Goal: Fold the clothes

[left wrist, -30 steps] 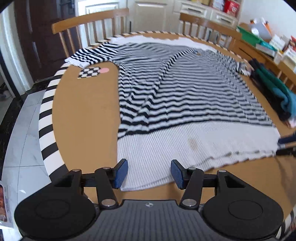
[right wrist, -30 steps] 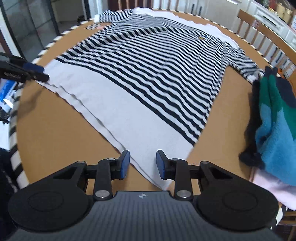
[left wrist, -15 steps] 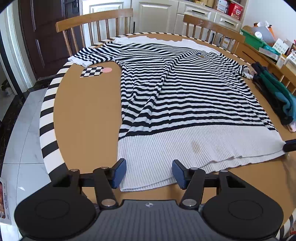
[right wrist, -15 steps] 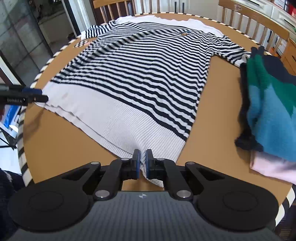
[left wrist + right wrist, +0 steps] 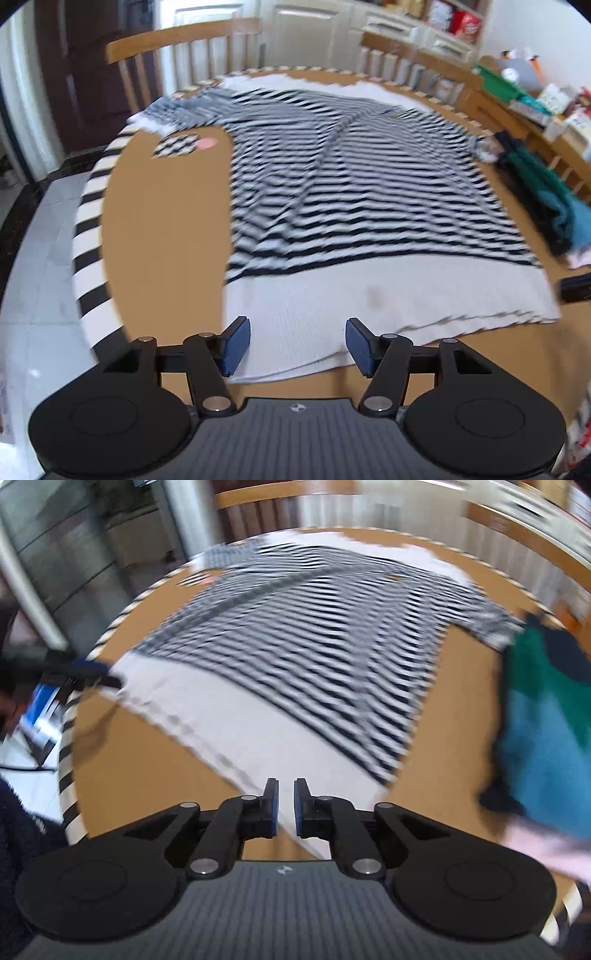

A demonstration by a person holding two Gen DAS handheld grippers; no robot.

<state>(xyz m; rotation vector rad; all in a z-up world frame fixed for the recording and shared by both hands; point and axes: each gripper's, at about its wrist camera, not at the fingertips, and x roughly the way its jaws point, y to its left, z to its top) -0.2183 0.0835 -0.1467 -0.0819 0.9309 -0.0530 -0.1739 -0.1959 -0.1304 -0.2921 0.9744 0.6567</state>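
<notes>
Left wrist view: my left gripper (image 5: 297,347) gapes wide over the white hem's lower-left corner, gripping nothing. Across mid-frame the striped sweater (image 5: 351,192) lies spread flat on the round table (image 5: 162,236), sleeves out, no fold visible. At right sits a teal garment pile (image 5: 554,206). Right wrist view: my right gripper (image 5: 285,808) is nearly closed around the hem's corner; blur hides whether it pinches. Judging by this, folding is all left.

Left gripper (image 5: 297,349): black body, blue pads, silver screws; right gripper (image 5: 285,805) same; ribbed grey housing w/ small logo.
</notes>
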